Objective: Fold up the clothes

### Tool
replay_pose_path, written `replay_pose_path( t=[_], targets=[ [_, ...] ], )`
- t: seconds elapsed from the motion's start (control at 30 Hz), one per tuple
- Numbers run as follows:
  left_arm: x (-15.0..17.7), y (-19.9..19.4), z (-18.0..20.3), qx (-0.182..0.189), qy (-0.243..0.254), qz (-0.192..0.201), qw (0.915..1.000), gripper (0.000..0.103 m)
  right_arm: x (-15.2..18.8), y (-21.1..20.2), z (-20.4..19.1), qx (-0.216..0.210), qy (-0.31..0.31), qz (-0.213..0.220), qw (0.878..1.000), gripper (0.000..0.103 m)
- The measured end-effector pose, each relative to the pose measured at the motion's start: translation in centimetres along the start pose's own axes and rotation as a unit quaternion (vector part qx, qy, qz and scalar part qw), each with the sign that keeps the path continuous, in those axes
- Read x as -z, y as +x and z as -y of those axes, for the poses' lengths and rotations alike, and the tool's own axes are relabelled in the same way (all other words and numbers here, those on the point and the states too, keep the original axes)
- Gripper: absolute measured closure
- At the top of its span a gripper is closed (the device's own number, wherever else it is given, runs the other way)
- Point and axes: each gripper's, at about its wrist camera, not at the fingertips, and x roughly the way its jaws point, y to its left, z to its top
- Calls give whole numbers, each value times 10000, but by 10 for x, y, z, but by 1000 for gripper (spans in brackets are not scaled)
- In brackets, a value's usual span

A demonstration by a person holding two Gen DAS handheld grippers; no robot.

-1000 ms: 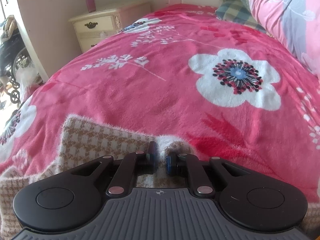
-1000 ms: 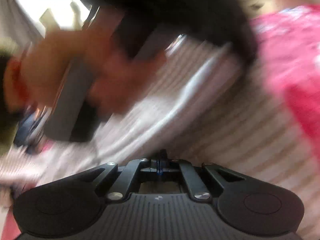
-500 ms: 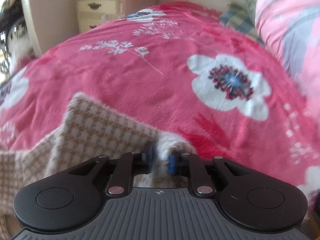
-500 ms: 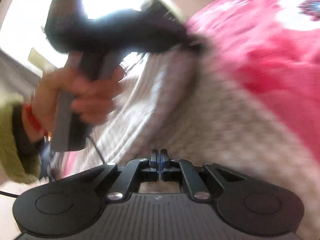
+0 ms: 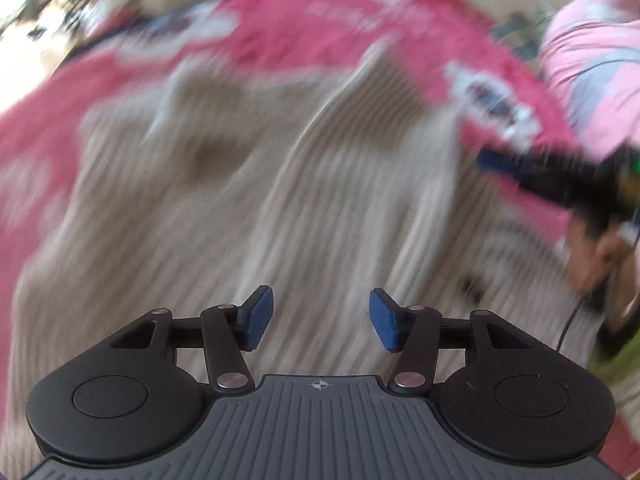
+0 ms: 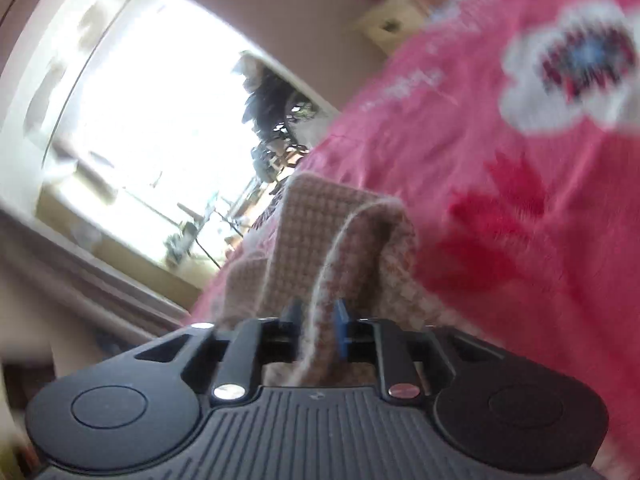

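A beige houndstooth garment (image 5: 280,180) lies spread on the pink flowered bedspread (image 5: 280,32); the left wrist view is badly blurred. My left gripper (image 5: 320,304) hangs over the garment pointing steeply down, jaws opening, with nothing between them. At the right of that view a hand (image 5: 592,252) holds my right gripper (image 5: 486,162) at the garment's far edge. In the right wrist view a raised fuzzy fold of the garment (image 6: 320,216) runs between the fingers of the right gripper (image 6: 318,312). Its jaws are opening and stand slightly apart around the fold.
A pink and grey quilt (image 5: 592,80) is piled at the right of the bed. A cream nightstand (image 6: 396,16) stands by the wall beyond the bedspread (image 6: 500,160). A bright doorway (image 6: 152,140) with dark clutter (image 6: 276,112) lies past the bed's edge.
My left gripper let go of the garment's edge, opened and swept fast across over the garment. My right gripper rolled, and its shut jaws parted around the fold.
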Motion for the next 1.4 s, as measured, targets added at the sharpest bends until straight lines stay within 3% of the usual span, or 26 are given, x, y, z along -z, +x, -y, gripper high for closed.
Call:
replay_pose_path(
  t=[0.23, 0.33, 0.43, 0.63, 0.77, 0.83, 1.0, 1.17, 1.4],
  targets=[
    [61, -24, -45, -276, -775, 157, 9965, 43, 29, 50, -5, 119, 481, -842, 9952, 65],
    [64, -21, -55, -247, -1033, 292, 9939, 43, 42, 64, -7, 193, 533, -1009, 9933, 65],
    [58, -13, -57, 37, -1245, 479, 9911, 43, 43, 73, -13, 168, 652, -996, 9927, 65],
    [40, 21, -40, 265, -1508, 560, 9866, 45, 42, 86, -1, 177, 1187, -865, 9890, 67],
    [38, 31, -34, 39, -1899, 655, 9796, 54, 41, 94, 4, 269, 1226, -778, 9890, 75],
    [38, 32, -32, -105, -2105, 731, 9748, 65, 41, 100, 4, 277, 1165, -751, 9900, 83],
    [35, 28, -24, -480, -2356, 913, 9664, 94, 42, 102, -7, 131, 877, -628, 9941, 90],
    [30, 1, -20, -501, -2386, 979, 9649, 97, 40, 85, -25, -132, 612, -526, 9967, 93],
    [30, -66, -25, -664, -2015, 934, 9728, 98, 53, 61, -86, -675, -172, -750, 9948, 93]
  ],
)
